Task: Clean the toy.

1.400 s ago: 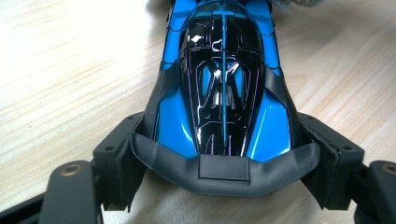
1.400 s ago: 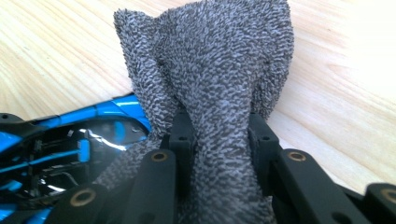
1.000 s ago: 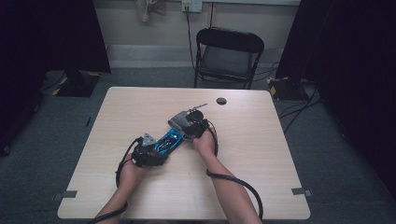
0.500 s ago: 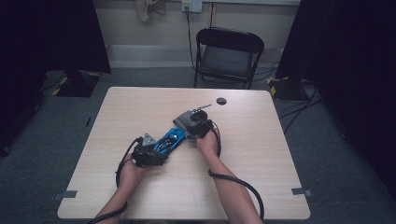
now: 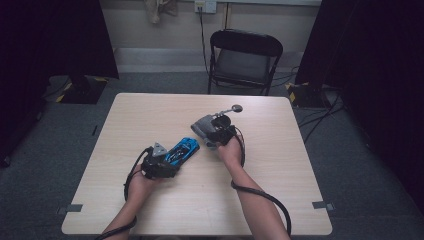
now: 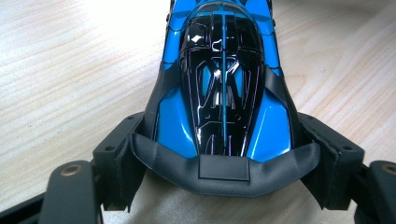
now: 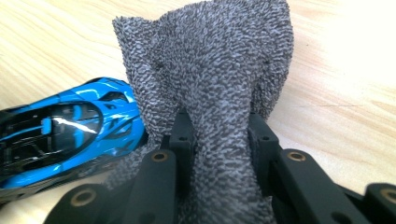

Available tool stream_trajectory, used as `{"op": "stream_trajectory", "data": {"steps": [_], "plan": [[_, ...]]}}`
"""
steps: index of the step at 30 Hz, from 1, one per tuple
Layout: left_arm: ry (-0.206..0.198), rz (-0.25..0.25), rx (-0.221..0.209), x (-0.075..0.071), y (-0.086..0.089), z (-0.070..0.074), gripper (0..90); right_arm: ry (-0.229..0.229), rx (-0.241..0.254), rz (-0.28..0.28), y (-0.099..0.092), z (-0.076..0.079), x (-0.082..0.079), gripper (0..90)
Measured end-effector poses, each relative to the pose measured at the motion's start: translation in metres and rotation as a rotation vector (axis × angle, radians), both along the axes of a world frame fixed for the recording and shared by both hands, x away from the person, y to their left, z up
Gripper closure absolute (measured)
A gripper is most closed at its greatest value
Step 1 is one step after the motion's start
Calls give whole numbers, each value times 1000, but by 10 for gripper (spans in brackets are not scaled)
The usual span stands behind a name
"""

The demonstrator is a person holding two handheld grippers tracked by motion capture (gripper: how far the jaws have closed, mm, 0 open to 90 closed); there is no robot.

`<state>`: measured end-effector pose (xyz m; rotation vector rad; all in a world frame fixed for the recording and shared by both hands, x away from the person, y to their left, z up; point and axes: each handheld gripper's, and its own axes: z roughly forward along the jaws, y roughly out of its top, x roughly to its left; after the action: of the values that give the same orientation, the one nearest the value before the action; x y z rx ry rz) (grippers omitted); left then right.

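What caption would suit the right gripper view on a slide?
Right gripper shut on a grey cloth above the table, blue toy car beside it.

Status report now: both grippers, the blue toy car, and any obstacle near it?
Left gripper shut on blue toy car, car on table. Right gripper shut on grey cloth, beside car. No obstacle near it.

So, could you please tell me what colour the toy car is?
The toy car is bright blue with a glossy black top, clearest in the left gripper view.
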<state>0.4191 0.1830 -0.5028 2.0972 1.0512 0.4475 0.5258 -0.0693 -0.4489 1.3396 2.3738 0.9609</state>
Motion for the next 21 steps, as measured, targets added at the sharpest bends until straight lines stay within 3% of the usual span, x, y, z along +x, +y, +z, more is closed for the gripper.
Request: {"op": "stream_trajectory", "data": {"steps": [21], "plan": [[1, 0, 2, 0, 0, 0, 245, -5, 50, 144, 26, 25, -31, 695]]}}
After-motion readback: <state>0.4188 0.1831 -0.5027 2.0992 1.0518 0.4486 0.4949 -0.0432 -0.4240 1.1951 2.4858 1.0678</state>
